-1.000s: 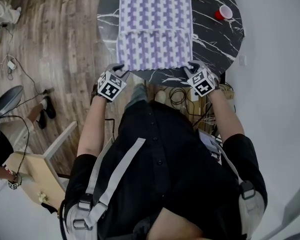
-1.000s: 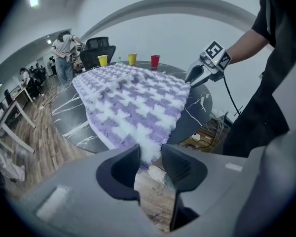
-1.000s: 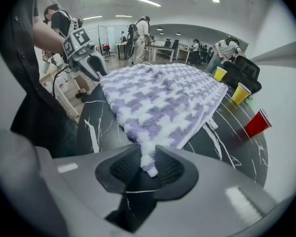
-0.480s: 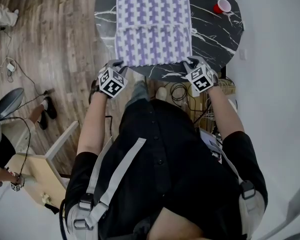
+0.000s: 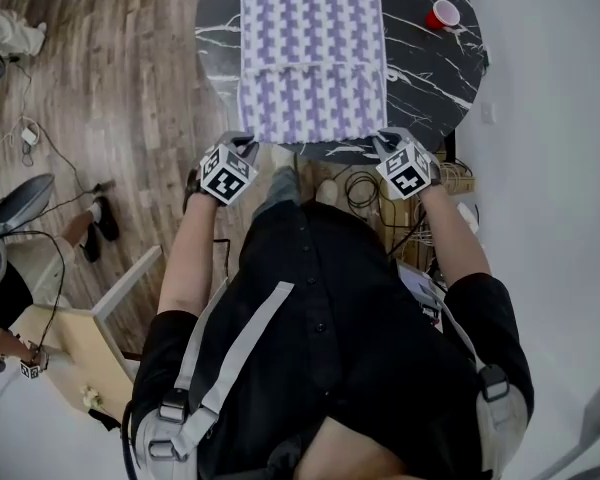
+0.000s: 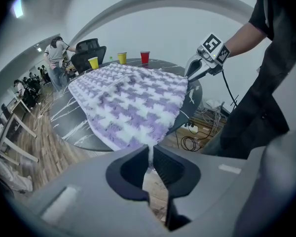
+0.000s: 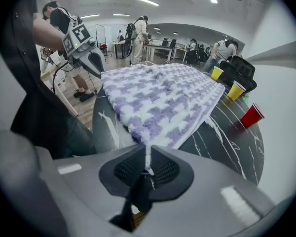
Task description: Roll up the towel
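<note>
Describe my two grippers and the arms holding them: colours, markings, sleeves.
The left gripper and right gripper look alike: grey bodies, each topped by a white cube printed with black square markers. Their fingers are dark and ribbed on the inner faces. The person's arms are bare below short black shirt sleeves, and grey harness straps run over the shoulders.

head view: above the person, facing steeply down, well above table (image 5: 430, 78) | left gripper view: close at towel (image 6: 133, 102) near-left corner, facing far and right across it | right gripper view: close at near-right corner, facing far and left | shared by all: towel, table, red cup (image 7: 251, 115)
</note>
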Action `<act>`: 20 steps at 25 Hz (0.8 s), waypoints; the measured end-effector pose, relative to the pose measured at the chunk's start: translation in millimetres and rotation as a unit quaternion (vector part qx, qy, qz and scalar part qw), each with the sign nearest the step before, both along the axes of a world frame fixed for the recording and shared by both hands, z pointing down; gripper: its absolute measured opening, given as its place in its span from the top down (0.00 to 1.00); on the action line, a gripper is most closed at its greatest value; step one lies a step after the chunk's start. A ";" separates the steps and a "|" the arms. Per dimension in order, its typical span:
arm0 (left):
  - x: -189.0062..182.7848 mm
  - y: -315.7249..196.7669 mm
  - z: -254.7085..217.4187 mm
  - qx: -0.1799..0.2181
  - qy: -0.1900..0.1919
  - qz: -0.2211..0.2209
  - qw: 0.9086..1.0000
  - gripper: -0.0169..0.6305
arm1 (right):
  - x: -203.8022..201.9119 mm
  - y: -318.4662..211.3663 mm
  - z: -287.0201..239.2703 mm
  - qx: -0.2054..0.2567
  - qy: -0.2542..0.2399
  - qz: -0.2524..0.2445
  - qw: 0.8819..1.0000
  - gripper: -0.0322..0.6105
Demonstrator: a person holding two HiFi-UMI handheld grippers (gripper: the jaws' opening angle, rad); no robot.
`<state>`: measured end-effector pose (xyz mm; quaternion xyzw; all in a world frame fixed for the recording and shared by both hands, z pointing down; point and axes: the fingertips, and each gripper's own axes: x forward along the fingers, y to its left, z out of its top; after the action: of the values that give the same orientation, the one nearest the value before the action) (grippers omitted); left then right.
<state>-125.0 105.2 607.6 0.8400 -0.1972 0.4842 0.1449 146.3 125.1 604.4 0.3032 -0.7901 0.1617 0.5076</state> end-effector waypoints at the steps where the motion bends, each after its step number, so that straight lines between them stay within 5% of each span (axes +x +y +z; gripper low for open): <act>1: -0.6 6.3 -0.1 -0.003 0.001 0.000 1.000 0.92 | -0.7 7.6 -0.4 -0.002 -0.001 -0.002 1.000 0.90; 10: -7.4 51.7 -9.1 -0.024 0.009 -0.006 1.000 0.92 | -6.6 63.5 -7.2 -0.023 -0.026 -0.010 0.999 0.90; 20: -4.6 21.6 -46.5 -0.053 0.044 0.007 0.998 0.90 | -4.2 34.8 -50.0 -0.020 -0.048 -0.032 0.998 0.89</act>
<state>-129.6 126.9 561.2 0.8532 -0.1593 0.4571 0.1943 142.0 159.9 554.4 0.2594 -0.8195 0.1760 0.4797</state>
